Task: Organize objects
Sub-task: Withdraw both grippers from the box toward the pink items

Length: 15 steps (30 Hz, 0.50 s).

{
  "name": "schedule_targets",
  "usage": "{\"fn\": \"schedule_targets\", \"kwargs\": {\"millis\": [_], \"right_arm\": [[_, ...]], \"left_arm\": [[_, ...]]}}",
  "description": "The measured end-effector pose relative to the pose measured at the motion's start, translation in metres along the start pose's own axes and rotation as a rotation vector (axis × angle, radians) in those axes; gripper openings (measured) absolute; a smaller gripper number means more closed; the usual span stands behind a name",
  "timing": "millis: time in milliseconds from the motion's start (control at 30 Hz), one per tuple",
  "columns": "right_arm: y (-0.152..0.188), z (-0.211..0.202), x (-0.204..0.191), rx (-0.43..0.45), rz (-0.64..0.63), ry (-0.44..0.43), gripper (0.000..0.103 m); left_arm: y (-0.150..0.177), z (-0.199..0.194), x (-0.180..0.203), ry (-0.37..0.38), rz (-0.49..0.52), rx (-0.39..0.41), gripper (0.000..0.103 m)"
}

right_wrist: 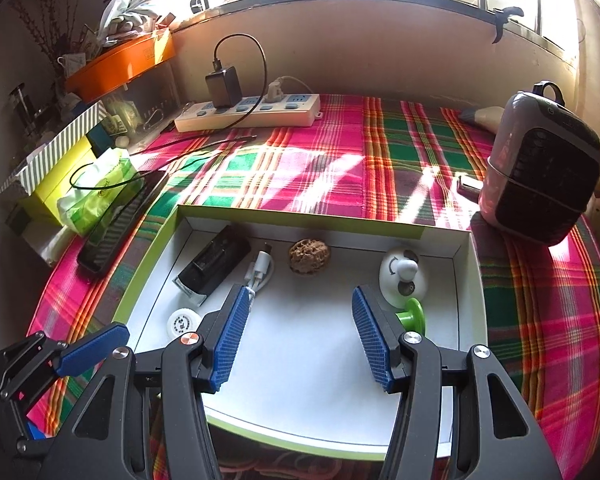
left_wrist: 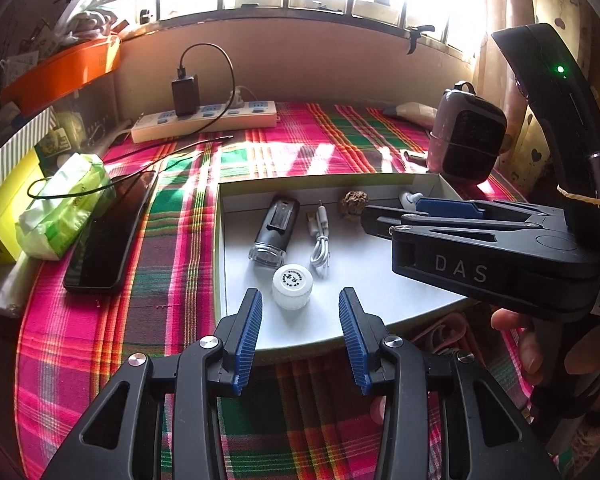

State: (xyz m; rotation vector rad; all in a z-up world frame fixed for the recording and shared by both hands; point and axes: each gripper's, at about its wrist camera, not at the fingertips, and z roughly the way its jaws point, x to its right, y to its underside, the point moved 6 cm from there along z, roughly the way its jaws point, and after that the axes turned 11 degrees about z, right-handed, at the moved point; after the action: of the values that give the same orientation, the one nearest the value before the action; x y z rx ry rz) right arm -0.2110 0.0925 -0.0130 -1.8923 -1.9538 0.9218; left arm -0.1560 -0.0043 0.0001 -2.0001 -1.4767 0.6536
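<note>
A shallow white box (left_wrist: 340, 332) (right_wrist: 300, 380) with a green rim lies on the plaid cloth. In it are a black gadget (left_wrist: 274, 228) (right_wrist: 214, 266), a coiled white cable (left_wrist: 320, 248) (right_wrist: 262, 268), a walnut (left_wrist: 353, 205) (right_wrist: 309, 258), a white bottle cap (left_wrist: 292, 286) (right_wrist: 183, 323), a white egg-shaped item (right_wrist: 400, 276) and a green spool (right_wrist: 412, 316). My left gripper (left_wrist: 300, 332) is open and empty over the box's near edge, just short of the cap. My right gripper (right_wrist: 296, 336) is open and empty above the box floor; it also shows in the left wrist view (left_wrist: 384, 220).
A black phone (left_wrist: 112, 232) (right_wrist: 124, 224) lies left of the box beside a green tissue pack (left_wrist: 64, 212) (right_wrist: 96, 196). A power strip (left_wrist: 204, 120) (right_wrist: 248, 114) with a charger sits at the back. A small heater (left_wrist: 468, 140) (right_wrist: 540, 172) stands at the right.
</note>
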Motion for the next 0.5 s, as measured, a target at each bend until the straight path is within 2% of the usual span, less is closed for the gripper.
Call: {"fn": "schedule_targets", "kwargs": {"millis": [500], "right_arm": [[0.032, -0.04, 0.013, 0.065, 0.022, 0.007, 0.055]], "left_arm": [[0.021, -0.025, 0.015, 0.011, 0.014, 0.012, 0.038]]}}
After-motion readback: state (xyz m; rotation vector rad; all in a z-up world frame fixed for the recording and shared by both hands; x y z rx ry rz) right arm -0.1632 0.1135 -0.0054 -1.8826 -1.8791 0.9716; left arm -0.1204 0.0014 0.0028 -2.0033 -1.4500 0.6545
